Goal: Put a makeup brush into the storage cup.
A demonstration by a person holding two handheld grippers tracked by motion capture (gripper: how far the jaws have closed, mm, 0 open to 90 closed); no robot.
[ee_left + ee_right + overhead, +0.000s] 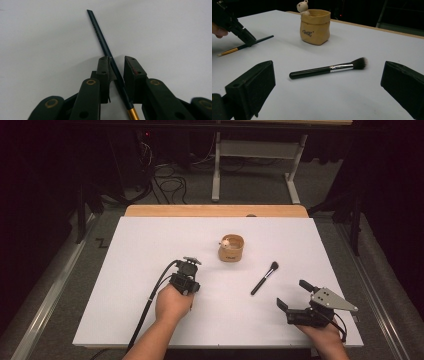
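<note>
Since your left tool [117, 65] pinches the thin brush [105, 45] mid-handle at lower centre, expect light, slippery, stiff handling

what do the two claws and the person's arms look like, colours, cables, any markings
Both claws are black. The left claw has angular arms with brass-coloured rivets and a reddish scuff on one pad; a thick black cable trails from it. The right claw has blocky black pads; it carries a grey three-cornered plate with small holes, and thin cables run by the wrist. The forearms are bare, no sleeves showing.
</note>
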